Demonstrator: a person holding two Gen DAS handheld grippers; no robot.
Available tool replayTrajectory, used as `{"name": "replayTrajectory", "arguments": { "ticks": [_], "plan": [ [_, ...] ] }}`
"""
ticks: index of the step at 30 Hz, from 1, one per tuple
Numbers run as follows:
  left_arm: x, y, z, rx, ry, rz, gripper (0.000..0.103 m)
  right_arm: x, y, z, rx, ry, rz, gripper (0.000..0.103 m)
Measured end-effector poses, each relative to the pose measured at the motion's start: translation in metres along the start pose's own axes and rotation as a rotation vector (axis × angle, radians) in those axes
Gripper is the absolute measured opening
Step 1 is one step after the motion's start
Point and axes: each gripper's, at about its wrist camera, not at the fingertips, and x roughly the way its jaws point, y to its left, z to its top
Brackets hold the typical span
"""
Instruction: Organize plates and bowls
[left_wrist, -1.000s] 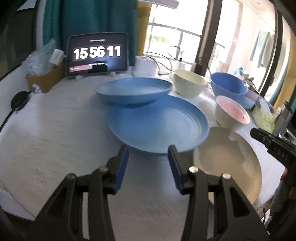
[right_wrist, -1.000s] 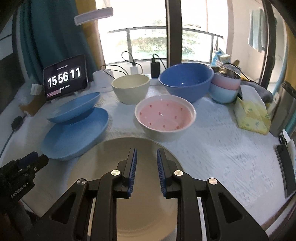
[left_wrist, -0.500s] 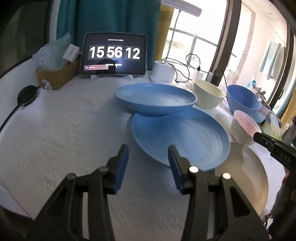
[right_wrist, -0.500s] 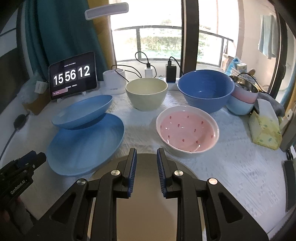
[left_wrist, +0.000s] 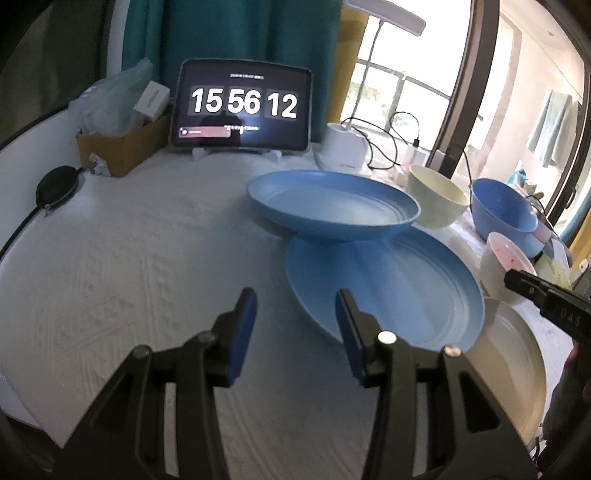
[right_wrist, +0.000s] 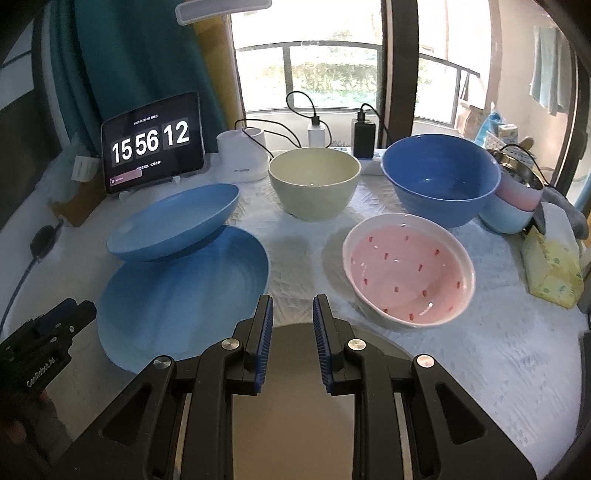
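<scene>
A large blue plate (left_wrist: 388, 291) lies on the white cloth, and a deeper blue plate (left_wrist: 332, 206) rests tilted on its far rim. My left gripper (left_wrist: 295, 306) hovers open just left of the large plate's near rim, with only cloth between its fingers. A beige plate (right_wrist: 291, 369) lies under my right gripper (right_wrist: 293, 306), whose jaws stand narrowly apart with nothing between them. Beyond it are a pink dotted bowl (right_wrist: 406, 269), a cream bowl (right_wrist: 314, 184) and a big blue bowl (right_wrist: 439, 181). The left gripper (right_wrist: 74, 310) shows at the lower left of the right wrist view.
A tablet clock (left_wrist: 240, 107) stands at the back, with a cardboard box (left_wrist: 122, 147) and a black round pouch (left_wrist: 55, 184) to its left. A white lamp base (right_wrist: 243, 155), chargers, stacked pastel cups (right_wrist: 513, 203) and a yellow tissue pack (right_wrist: 550, 269) line the back and right.
Both grippers have drawn back from the dishes. In the left view the plates slid to the right; in the right view the bowls sit farther off and the beige plate is mostly under the fingers.
</scene>
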Motion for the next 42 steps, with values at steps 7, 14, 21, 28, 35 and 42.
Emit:
{"name": "replayTrajectory", "arguments": {
  "ticks": [7,14,21,28,35,42],
  "plan": [
    [0.014,0.006,0.006,-0.024,0.02,-0.004,0.046,0.013,0.004,0.005,-0.005,0.03,0.026,0.024],
    [0.026,0.008,0.011,-0.047,0.039,-0.01,0.046,0.025,0.009,0.01,-0.01,0.056,0.05,0.024],
    [0.034,0.008,0.011,-0.055,0.057,-0.012,0.046,0.037,0.011,0.013,-0.007,0.079,0.055,0.024],
    [0.042,0.007,0.011,-0.057,0.085,-0.022,0.046,0.049,0.011,0.012,0.005,0.115,0.068,0.024],
    [0.052,0.004,0.01,-0.054,0.12,-0.034,0.046,0.057,0.013,0.013,0.009,0.135,0.079,0.025],
    [0.059,-0.001,0.009,-0.045,0.149,-0.018,0.046,0.065,0.015,0.009,0.018,0.168,0.1,0.025]
  ]
}}
